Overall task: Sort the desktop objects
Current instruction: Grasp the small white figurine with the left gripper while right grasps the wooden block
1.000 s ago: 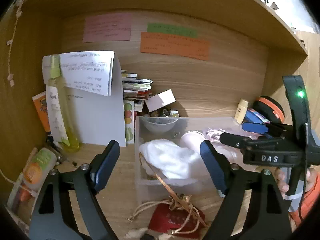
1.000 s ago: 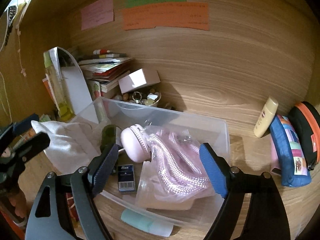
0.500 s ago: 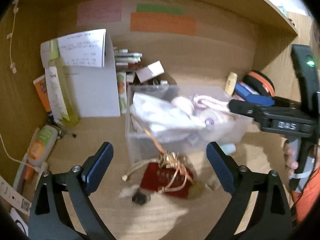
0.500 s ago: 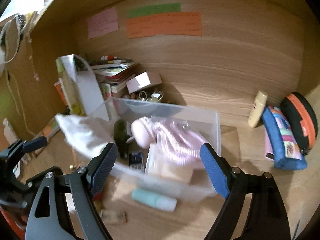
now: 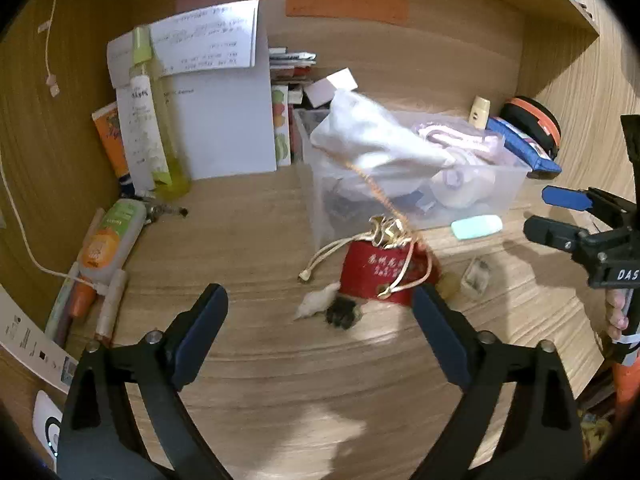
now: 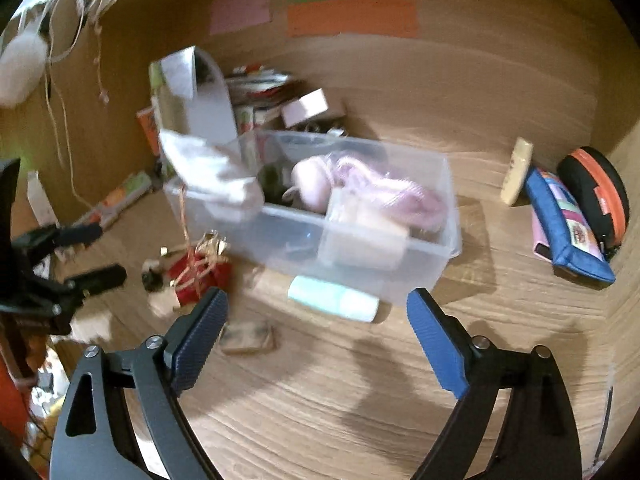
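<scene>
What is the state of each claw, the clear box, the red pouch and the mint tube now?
Left claw: open, empty.
Right claw: open, empty.
Clear plastic storage box: lidless, full; a white cloth hangs over its rim.
Red drawstring pouch: on the desk, cord loose.
Mint green tube: lying flat before the box.
Yellow spray bottle: upright.

Both fisheye views look forward and down along their own fingers into a wooden desk alcove, the back wall with its coloured notes across the top of each frame. The left wrist view faces the clear bin (image 5: 416,200) from the left, bin at centre right, right hand-held gripper (image 5: 560,216) at the right edge. The right wrist view sees the same bin (image 6: 320,240) at centre, left hand-held gripper (image 6: 86,254) at the left edge. Both share the tabletop (image 5: 248,248) and red pouch (image 5: 384,276).
</scene>
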